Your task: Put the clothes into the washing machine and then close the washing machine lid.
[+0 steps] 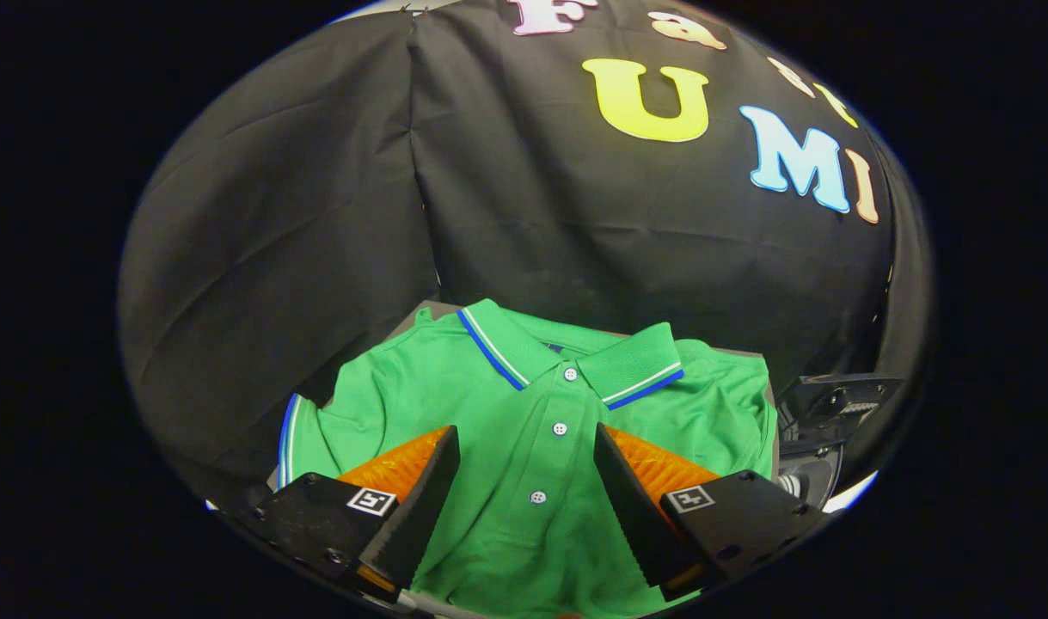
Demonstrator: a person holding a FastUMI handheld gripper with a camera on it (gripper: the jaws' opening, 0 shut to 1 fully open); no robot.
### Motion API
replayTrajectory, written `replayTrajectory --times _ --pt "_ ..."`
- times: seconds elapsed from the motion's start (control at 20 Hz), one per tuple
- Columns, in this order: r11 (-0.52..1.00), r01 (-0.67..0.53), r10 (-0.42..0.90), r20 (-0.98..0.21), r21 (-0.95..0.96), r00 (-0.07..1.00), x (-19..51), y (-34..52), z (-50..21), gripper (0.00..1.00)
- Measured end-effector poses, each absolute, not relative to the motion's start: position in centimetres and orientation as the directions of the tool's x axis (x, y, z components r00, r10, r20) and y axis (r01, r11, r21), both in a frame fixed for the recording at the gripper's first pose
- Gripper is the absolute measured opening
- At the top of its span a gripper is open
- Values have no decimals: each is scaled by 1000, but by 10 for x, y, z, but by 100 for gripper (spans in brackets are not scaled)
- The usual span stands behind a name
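Green knit fabric is seen between and ahead of the fingers: a polo shirt (541, 447) is laid out flat, front side up, on a grey surface (407, 320) of which only slim strips are visible past the shoulders. The gripper (527, 447) is held spread wide, with nothing clamped; its two fingers (420, 507) are set apart over the chest of the shirt, one to each side of the button placket. Whether the fingertips are touching the cloth cannot be told. Three white buttons (560, 428) are lined up in the gap between the fingers, running away from the tool toward the collar. The collar (566, 348) is folded open beyond the fingertips and is edged with white and blue stripes. A short sleeve (304, 438) with the same striped cuff is spread out beside the left finger, while the other shoulder is bunched in folds past the right finger. A dark piece of equipment (833, 404) is placed to the right of the shirt, beyond the right finger; what it is cannot be made out. Black cloth is hung as a backdrop beyond the shirt.
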State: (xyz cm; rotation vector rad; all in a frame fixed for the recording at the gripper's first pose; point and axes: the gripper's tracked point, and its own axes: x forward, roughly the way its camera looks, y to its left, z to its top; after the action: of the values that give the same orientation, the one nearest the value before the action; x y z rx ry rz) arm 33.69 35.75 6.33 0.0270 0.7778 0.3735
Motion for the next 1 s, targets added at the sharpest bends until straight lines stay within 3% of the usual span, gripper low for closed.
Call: replayTrajectory --times 0.9,1.0 --pt "930 -354 318 -705 102 633 340 358 43 98" --pt "924 -368 330 -707 106 625 340 359 43 95"
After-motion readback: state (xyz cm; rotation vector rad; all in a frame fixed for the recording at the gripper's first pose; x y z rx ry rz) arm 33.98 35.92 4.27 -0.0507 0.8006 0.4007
